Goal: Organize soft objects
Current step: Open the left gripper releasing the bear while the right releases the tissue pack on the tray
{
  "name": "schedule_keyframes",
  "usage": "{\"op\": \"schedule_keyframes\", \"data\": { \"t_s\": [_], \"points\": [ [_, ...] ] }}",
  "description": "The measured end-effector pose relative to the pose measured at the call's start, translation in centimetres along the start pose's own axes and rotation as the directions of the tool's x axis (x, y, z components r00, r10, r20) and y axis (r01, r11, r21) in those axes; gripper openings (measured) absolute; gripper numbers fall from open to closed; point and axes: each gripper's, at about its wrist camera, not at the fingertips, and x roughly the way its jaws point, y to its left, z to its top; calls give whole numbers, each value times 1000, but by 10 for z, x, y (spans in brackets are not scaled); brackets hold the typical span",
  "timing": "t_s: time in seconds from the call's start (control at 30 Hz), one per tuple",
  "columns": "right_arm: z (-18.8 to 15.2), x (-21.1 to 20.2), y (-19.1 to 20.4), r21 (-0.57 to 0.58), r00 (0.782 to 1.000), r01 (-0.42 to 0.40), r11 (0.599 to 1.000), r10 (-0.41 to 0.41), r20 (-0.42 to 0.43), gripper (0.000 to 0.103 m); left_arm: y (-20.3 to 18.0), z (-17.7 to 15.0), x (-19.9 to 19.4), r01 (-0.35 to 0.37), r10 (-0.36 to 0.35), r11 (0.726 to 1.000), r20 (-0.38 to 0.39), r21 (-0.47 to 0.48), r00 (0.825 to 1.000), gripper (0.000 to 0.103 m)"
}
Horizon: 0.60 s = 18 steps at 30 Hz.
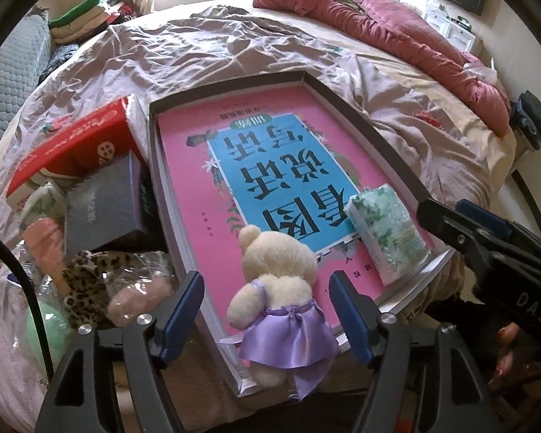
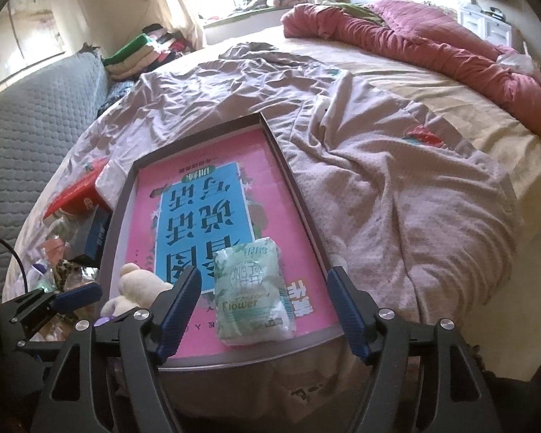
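Cream plush bear (image 1: pixel 276 278), purple satin skirt, fuzzy, between my released left jaws; green-white crinkly tissue pack (image 2: pixel 253 297) between released right jaws; both near tray's (image 2: pixel 288 176) front edge.

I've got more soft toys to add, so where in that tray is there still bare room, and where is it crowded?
Free: the far half of the pink book inside the tray, beyond the teddy bear and tissue pack. Crowded: the near end, and the pile of boxes left of the tray.
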Motion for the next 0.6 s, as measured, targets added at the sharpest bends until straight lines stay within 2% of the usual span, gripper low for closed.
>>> {"op": "schedule_keyframes", "data": {
  "t_s": [0.27,0.43,0.6],
  "points": [
    [4,-21,-8,31,999,8,999,-10,50,75,9,3,-22,31,-30,999,61,-15,998,77],
    [4,-27,-8,30,999,15,999,-17,51,75,18,6,-33,61,-57,997,84,-45,995,79],
    [4,-34,-4,18,999,20,1000,-21,50,75,27,7,-47,61,-54,996,112,-63,992,79]
  ]
}}
